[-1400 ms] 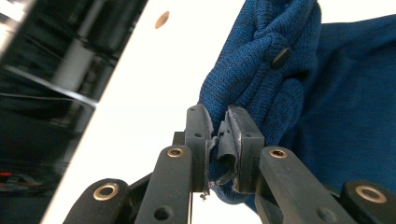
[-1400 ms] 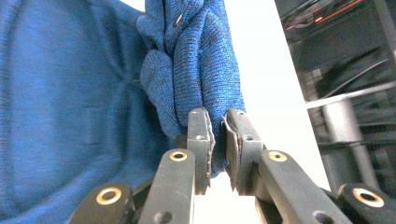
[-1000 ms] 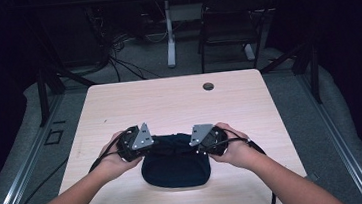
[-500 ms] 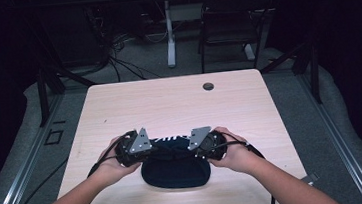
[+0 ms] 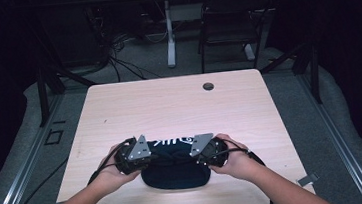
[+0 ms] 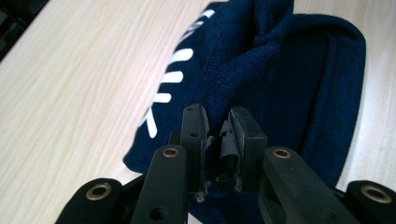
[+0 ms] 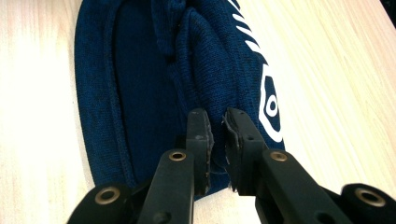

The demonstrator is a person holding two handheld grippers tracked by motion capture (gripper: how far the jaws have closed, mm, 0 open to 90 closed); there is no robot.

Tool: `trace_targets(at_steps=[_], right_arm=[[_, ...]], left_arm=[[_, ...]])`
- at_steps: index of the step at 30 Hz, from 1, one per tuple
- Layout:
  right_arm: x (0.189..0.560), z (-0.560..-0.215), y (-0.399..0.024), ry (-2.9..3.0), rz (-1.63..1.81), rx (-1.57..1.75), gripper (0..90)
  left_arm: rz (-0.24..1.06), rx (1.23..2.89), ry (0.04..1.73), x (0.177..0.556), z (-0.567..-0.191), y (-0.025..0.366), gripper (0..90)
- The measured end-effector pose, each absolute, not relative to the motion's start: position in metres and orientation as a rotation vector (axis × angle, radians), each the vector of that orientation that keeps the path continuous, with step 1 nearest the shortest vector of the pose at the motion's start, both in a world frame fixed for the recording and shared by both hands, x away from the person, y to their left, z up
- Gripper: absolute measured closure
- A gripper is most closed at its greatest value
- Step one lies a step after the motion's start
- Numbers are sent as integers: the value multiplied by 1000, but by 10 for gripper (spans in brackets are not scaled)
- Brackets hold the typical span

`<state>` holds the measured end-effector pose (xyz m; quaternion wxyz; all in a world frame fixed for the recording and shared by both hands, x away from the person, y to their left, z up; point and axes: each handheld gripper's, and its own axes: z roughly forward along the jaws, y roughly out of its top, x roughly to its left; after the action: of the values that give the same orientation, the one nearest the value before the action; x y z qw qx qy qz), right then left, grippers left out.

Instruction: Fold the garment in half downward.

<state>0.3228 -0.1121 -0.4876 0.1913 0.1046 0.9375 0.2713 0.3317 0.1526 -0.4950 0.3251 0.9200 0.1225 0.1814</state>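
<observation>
A navy knit beanie [image 5: 175, 170] with white lettering lies near the table's front edge, between both hands. My left gripper [image 5: 139, 155] holds its left side; in the left gripper view the jaws are shut on a raised fold of the beanie [image 6: 243, 70], gripper [image 6: 217, 123]. My right gripper [image 5: 201, 150] holds the right side; in the right gripper view the jaws are pinched on a fold of the beanie [image 7: 140, 74] beside the white logo, gripper [image 7: 217, 123]. The pinched layer is lifted off the lower layer, opening the hat.
The light wooden table [image 5: 169, 108] has a small dark round grommet [image 5: 208, 86] near its far edge. Beyond it stand a black chair [image 5: 231, 22] and a white desk leg [image 5: 169, 33] with cables on the floor.
Both grippers, with the beanie's fold held, have drawn slightly toward the table's front edge and closer together. The grip on the beanie is unchanged.
</observation>
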Motion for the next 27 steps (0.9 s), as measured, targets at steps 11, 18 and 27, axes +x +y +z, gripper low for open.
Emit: trace_targets(at_steps=[11,18,27], right_arm=[[315,-496,-114,2640,765,297,810],[309,-507,-116,2663,784,321,809],[295,-525,-116,2700,805,346,787]], left_arm=[[408,2391,351,318,-509,154,764],[358,2381,375,310,-518,155,756],[354,2408,351,295,-535,154,691]])
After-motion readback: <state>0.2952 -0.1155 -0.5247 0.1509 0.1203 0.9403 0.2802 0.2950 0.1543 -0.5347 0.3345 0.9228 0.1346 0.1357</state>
